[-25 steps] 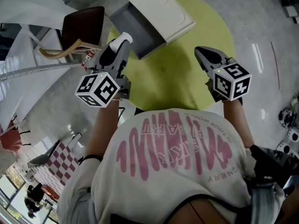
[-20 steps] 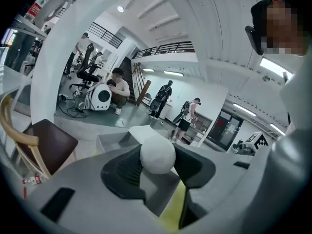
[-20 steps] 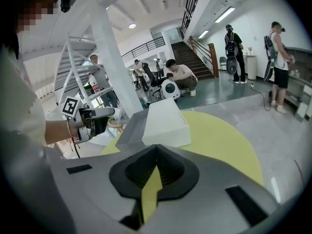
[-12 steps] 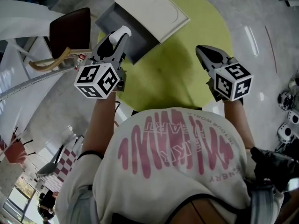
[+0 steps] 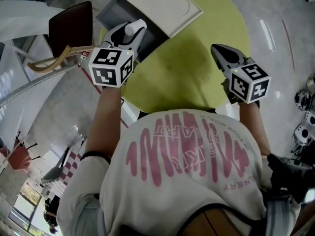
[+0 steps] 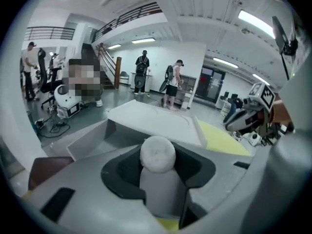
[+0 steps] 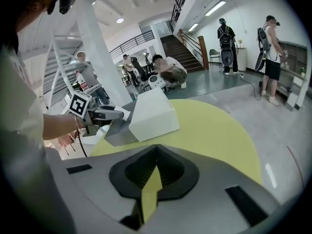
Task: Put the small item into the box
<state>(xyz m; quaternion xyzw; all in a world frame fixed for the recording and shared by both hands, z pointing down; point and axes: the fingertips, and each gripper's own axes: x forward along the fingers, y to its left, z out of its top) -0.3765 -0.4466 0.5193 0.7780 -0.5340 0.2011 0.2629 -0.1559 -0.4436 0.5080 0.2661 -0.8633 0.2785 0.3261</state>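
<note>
Between the left gripper's (image 5: 131, 32) two jaws the small item (image 6: 157, 154), a white rounded-top piece, sits clamped, with its domed end pointing forward past the dark pads. In the head view the tips of this gripper overlap the near edge of the box (image 6: 148, 118); whether the item is over the opening or just short of it cannot be told. The box is a grey drawer (image 6: 90, 140) pulled partly out of a white sleeve. The sleeve covers the drawer's far part, and the open part faces the left gripper. The box lies at the far left of a round yellow table (image 5: 197, 58).

The right gripper (image 5: 218, 49) has its jaws brought together to a point and holds nothing. It hangs over the right side of the table, well apart from the box, with bare yellow tabletop between them.

Left of the table, close to the left gripper, stands a dark red chair (image 5: 71, 26) with a curved tan wooden part. The person's white shirt with pink print (image 5: 182, 156) fills the lower head view. Farther off, people stand near a staircase (image 7: 183, 45) on the shiny grey floor (image 5: 280, 43).
</note>
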